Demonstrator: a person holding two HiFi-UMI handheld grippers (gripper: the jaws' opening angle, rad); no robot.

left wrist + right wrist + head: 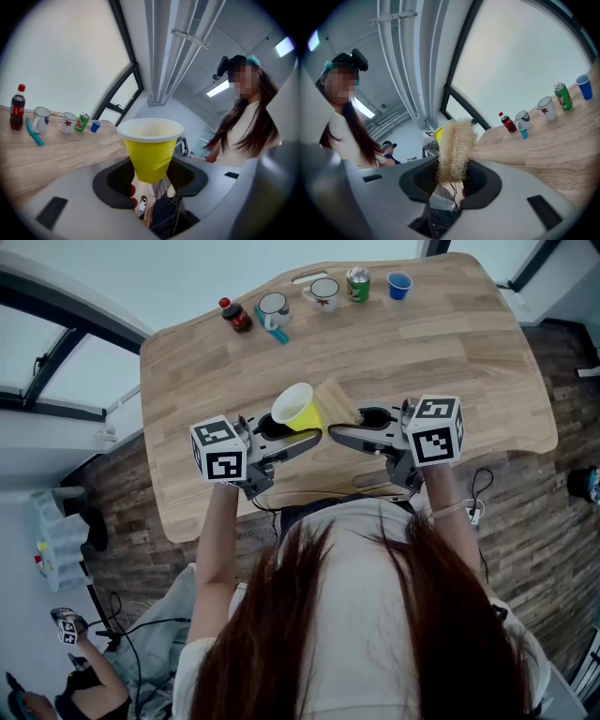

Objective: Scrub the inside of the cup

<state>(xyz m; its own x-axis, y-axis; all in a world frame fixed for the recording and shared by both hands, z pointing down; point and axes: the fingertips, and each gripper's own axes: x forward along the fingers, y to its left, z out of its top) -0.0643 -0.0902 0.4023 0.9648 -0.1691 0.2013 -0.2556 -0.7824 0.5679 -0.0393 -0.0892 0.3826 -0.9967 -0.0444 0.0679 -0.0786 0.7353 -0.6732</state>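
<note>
The left gripper (150, 174) pinched the yellow paper cup (298, 411) near its base, above the pale wooden table (441, 352). The right gripper (452, 180) clamped a tan fibrous scrubber (454, 145) at the cup's 3 o'clock. Hard scrubbing might crush or dislodge the cup.

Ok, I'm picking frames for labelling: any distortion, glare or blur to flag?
Head view: sharp, evenly lit table. Left gripper view: fisheye, dark corners, yellow cup crisp. Right gripper view: same fisheye, window washed out, scrubber sharp.

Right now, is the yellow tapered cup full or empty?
Empty: the head view looks into the yellow tapered cup and shows only its bare pale inside.
</note>
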